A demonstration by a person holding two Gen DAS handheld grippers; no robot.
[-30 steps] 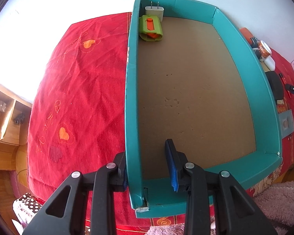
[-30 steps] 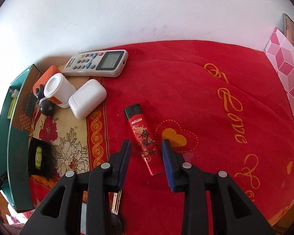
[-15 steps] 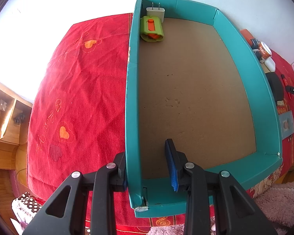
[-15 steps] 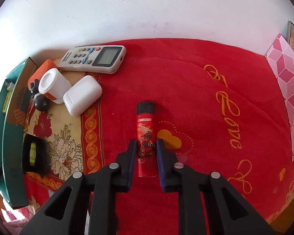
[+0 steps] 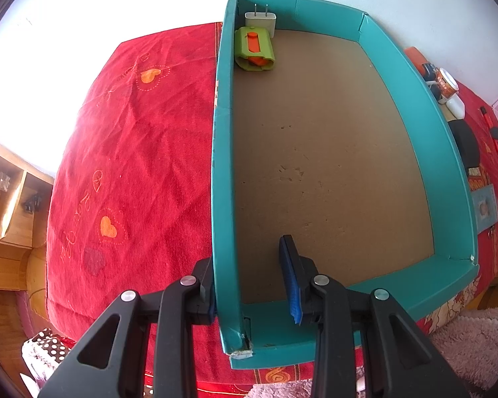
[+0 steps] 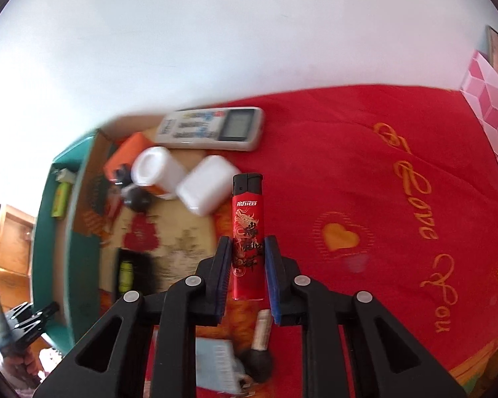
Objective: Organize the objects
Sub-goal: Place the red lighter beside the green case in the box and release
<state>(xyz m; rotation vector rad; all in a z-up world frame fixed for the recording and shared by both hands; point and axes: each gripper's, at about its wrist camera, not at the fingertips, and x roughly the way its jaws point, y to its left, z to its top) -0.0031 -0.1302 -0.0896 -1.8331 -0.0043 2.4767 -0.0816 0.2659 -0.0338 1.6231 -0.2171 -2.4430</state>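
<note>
My right gripper (image 6: 247, 242) is shut on a red lighter (image 6: 247, 205) with a black cap, held upright and lifted off the red cloth (image 6: 365, 172). My left gripper (image 5: 247, 255) straddles the long left wall of the teal box (image 5: 222, 165), one finger outside and one inside, and is shut on it. At the box's far corner lie a white charger plug (image 5: 260, 21) and a green and orange item (image 5: 254, 49). The box's brown floor is otherwise bare.
Left of the lighter lie a white remote (image 6: 212, 128), a white jar (image 6: 156, 169), a white case (image 6: 209, 192), an orange item (image 6: 126, 156) and a black level (image 6: 126, 272). A grey card (image 6: 215, 361) and a round-headed tool (image 6: 259, 358) lie below the gripper. Wooden furniture (image 5: 6, 205) stands left.
The right gripper closed on the lighter, turned it straight and raised it off the cloth. The left gripper and the box have kept still.
</note>
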